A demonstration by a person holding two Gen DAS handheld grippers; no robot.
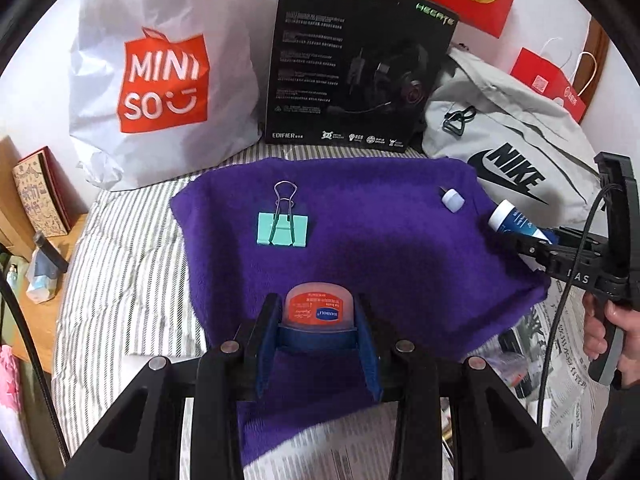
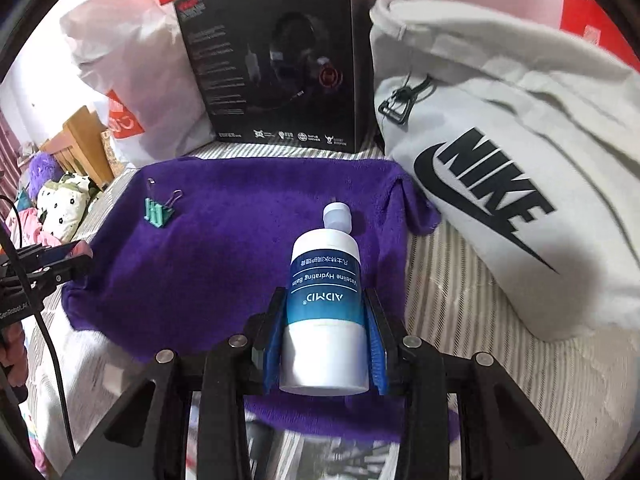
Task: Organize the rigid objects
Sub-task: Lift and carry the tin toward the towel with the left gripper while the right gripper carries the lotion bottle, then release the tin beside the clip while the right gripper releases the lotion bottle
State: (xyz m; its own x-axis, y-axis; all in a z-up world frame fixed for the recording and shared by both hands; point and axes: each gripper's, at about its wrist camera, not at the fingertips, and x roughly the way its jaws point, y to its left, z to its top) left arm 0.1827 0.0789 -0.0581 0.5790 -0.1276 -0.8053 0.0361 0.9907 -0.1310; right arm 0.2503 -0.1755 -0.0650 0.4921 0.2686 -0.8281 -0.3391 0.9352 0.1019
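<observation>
ahead of the left gripper [image 1: 318, 320] and a little to its left, a mint binder clip [image 1: 283, 229] lies flat on the purple towel [image 1: 380, 248]; ahead to its right lies a small white cap-like piece [image 1: 452, 199], well apart from the clip. nothing stands between the fingers and either one. beyond the towel's far edge a white miniso bag [image 1: 160, 80], a black headset box [image 1: 360, 68] and a grey nike bag [image 1: 512, 152] stand in a row, with red paper bags [image 1: 548, 84] behind.

the towel is spread on a striped bed cover [image 1: 120, 272], with newspaper [image 1: 568, 344] under its near edge. a wooden bedside surface [image 1: 16, 216] with small clutter lies off to the left.

the left gripper's blue pads are closed partway on a small flat tin with an orange label [image 1: 318, 310], held above the towel. the right gripper [image 2: 326, 320] is likewise closed partway on a white and blue balm bottle [image 2: 324, 300], its cap pointing away over the towel's right part. a hand [image 1: 608, 336] grasps the right gripper's handle.
</observation>
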